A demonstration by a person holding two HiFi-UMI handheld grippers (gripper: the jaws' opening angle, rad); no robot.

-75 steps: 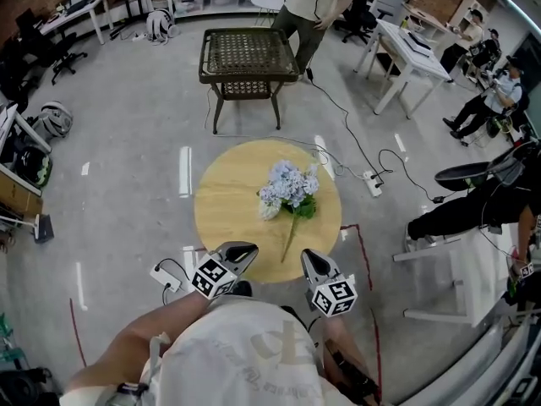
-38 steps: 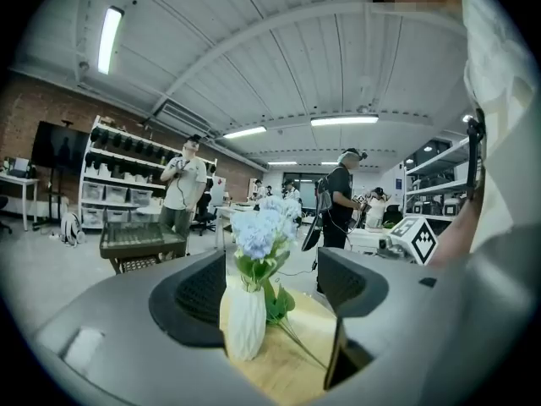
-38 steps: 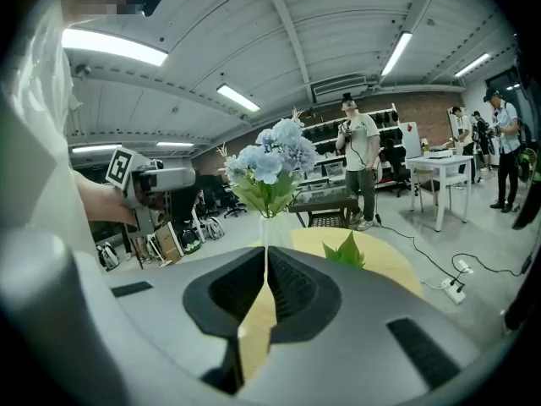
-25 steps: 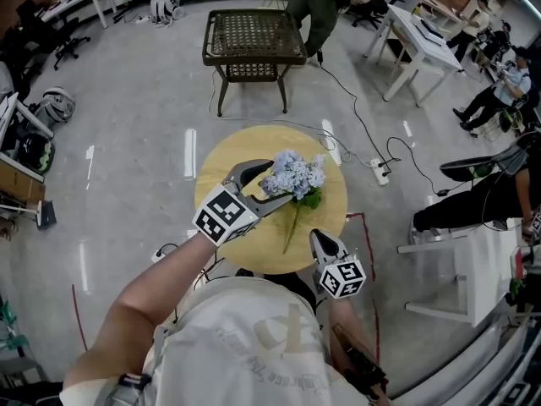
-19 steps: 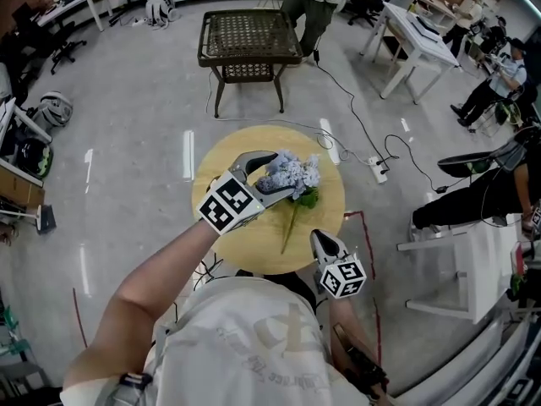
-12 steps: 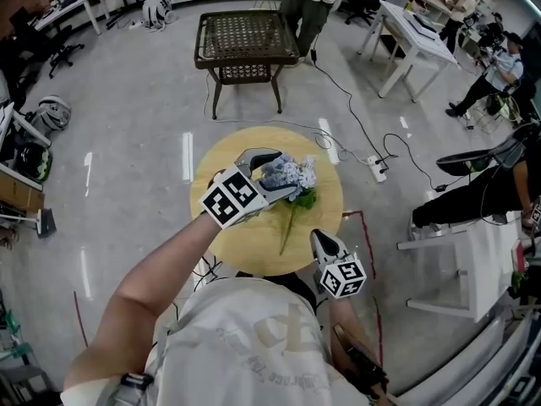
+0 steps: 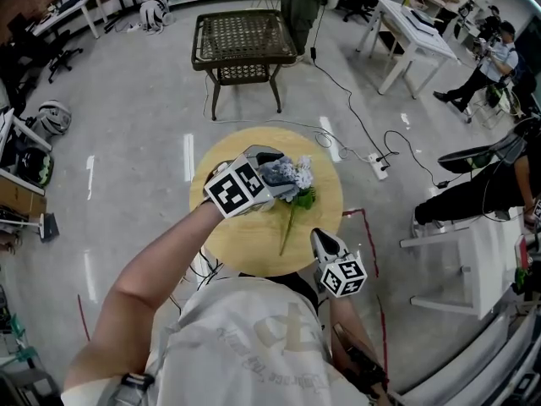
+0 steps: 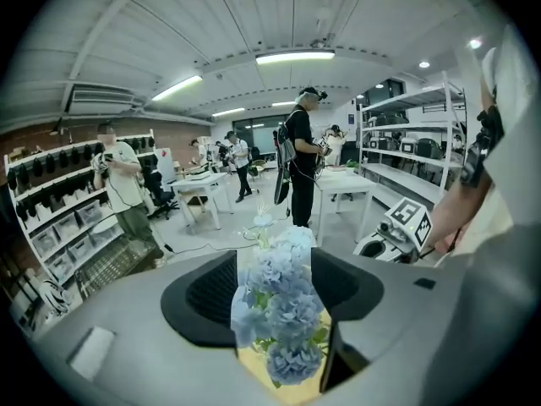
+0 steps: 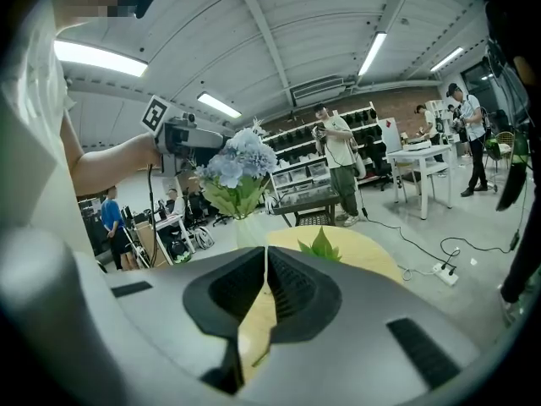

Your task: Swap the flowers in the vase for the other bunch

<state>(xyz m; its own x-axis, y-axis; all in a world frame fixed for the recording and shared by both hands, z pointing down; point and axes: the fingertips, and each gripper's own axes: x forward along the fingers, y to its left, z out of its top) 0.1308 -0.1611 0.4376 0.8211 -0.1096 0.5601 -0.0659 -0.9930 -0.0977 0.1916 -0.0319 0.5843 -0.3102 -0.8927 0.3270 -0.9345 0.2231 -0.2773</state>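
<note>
head view: the left gripper (image 7: 272,169) reaches over the far half of the table (image 7: 237,248) and its jaws flank the flowers (image 7: 296,174) at the heads, not at the stems. a squeeze there may crush petals or snap a head off as the bunch lifts. the right gripper (image 7: 319,237) hangs at the near edge, well apart, so nothing steadies what the bunch stands in. a green stem (image 7: 287,227) lies on the table from the bunch toward the near edge, and a low sweep could drag it.

left gripper view: the jaws are spread and have just been closing, with the blue heads between them. petals reach both pads but do not look squeezed yet. the bunch is pale blue, in soft rounded clusters with a few green leaves, and looks easy to bruise.

right gripper view: the jaws are pressed together with nothing between them. beyond them the bunch stands upright in a pale, narrow vase (image 9: 246,229) on the table, leaves fanning just above its mouth. a sideways pull instead of a straight lift would likely tip that vase, as nothing holds it.
</note>
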